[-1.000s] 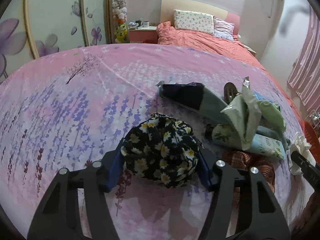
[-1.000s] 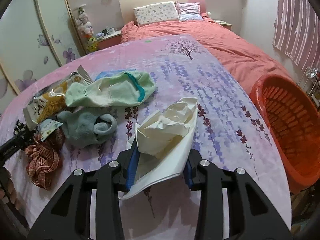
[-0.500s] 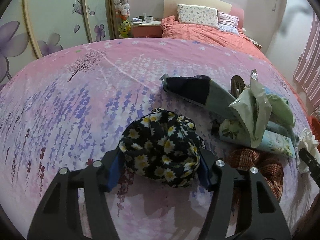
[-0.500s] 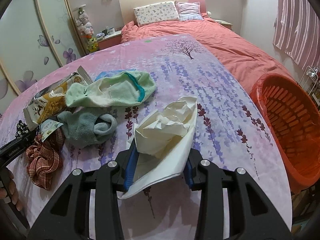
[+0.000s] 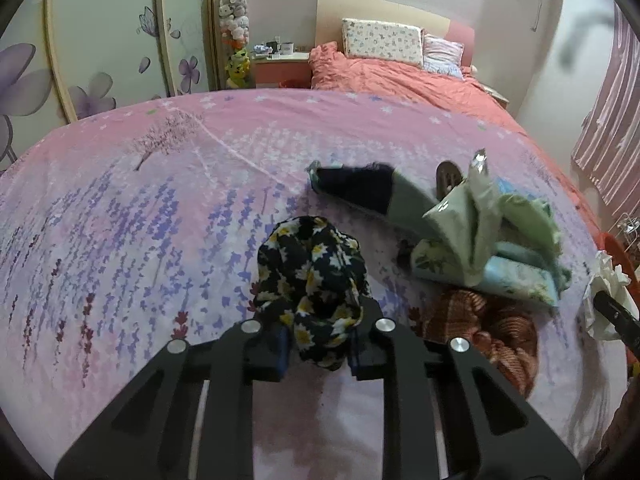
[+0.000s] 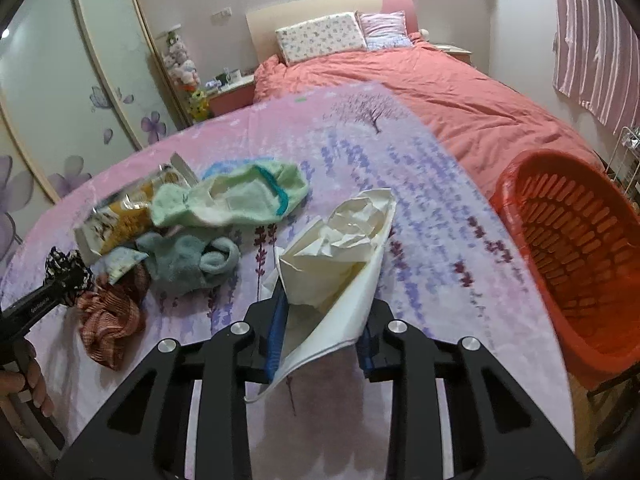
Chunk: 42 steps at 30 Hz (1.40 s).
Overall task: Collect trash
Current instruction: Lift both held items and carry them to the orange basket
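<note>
Left gripper: jaws, wide on either side of the daisy-print cloth a second ago, are now seen drawn in and closing, clamped on its lower part; the bundle is squeezed narrower and stands taller above the lavender-print sheet. Right gripper: jaws likewise narrowed since the earlier frame and closing, clamped on the crumpled white paper, which is held near the sheet's right edge, beside the orange basket. The pile of items is left unmoved near the middle of the sheet: snack packet, pale green cloth, teal sock, checked rust cloth. The lower end of each held item is hidden between the black jaw arms. The basket's far side is cut off by the frame edge. Print on the snack packet is blurred and cannot be read. A person's hand is only partly visible at the lower left corner.
</note>
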{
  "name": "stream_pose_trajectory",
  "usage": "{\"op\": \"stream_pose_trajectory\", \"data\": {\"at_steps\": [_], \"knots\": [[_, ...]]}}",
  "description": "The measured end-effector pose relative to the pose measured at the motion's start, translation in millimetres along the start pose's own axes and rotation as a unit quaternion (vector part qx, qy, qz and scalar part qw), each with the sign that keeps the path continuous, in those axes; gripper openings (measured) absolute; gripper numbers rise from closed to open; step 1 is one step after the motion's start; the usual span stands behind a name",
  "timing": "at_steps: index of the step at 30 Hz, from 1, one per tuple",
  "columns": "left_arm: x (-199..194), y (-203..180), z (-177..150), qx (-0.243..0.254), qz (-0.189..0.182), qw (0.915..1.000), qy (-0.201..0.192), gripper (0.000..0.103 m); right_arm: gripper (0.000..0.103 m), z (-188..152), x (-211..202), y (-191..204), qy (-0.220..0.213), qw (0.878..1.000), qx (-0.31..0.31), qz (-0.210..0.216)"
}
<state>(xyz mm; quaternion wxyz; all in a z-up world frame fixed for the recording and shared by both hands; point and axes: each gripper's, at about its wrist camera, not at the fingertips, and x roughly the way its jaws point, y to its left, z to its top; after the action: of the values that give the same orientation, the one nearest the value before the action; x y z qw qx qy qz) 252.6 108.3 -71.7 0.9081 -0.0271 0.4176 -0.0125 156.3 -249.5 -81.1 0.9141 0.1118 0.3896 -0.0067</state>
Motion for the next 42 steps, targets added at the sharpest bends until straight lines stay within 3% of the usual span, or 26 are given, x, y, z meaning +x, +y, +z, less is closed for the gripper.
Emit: {"op": "stream_pose_trajectory", "data": {"at_steps": [8, 22, 32, 42], "knots": [[-49, -15, 10, 0.009, -0.011, 0.9990, -0.042, 0.022, 0.030, 12, -37, -11, -0.039, 0.999, -0.001, 0.004], [-114, -91, 20, 0.059, -0.077, 0.9911, -0.092, 0.022, 0.030, 23, -91, -44, -0.096, 0.995, 0.011, -0.010], [-139, -158, 17, 0.102, -0.130, 0.9808, -0.104, 0.022, 0.030, 24, -116, -75, -0.128, 0.991, 0.026, -0.026], [-135, -226, 11, 0.134, -0.182, 0.9699, -0.090, 0.022, 0.030, 23, -122, -114, -0.141, 0.988, 0.051, -0.048]]}}
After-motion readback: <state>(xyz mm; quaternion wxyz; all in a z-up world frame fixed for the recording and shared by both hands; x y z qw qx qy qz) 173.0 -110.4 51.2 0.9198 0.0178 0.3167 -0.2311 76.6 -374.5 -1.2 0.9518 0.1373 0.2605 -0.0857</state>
